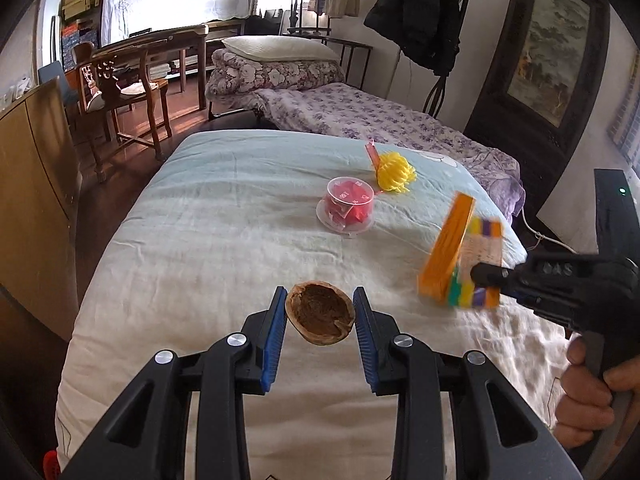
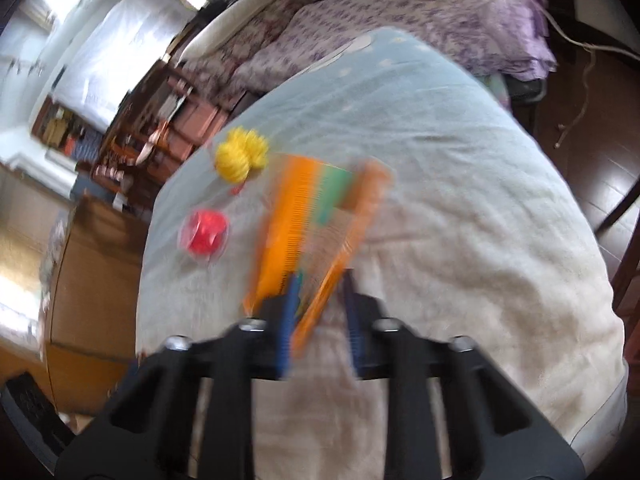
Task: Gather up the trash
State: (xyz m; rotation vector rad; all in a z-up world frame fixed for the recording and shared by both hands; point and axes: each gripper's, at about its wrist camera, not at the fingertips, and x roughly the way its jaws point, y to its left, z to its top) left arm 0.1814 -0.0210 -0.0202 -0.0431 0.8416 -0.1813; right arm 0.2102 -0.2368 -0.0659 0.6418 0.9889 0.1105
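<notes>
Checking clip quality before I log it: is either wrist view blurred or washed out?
Left wrist view: mostly sharp, walnut shell crisp between the left gripper fingers; only the orange box smears; window blown out. Right wrist view: motion-blurred throughout, right gripper and box soft.

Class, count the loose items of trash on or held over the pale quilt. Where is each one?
4: a walnut shell between the left gripper fingers, an orange box in the right gripper, a plastic cup mid-quilt, a yellow ball beyond it.

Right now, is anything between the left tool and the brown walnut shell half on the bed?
Nothing visible. The brown walnut shell half lies between the open left tool's blue pads, with nothing in the gap; contact is unclear.
</notes>
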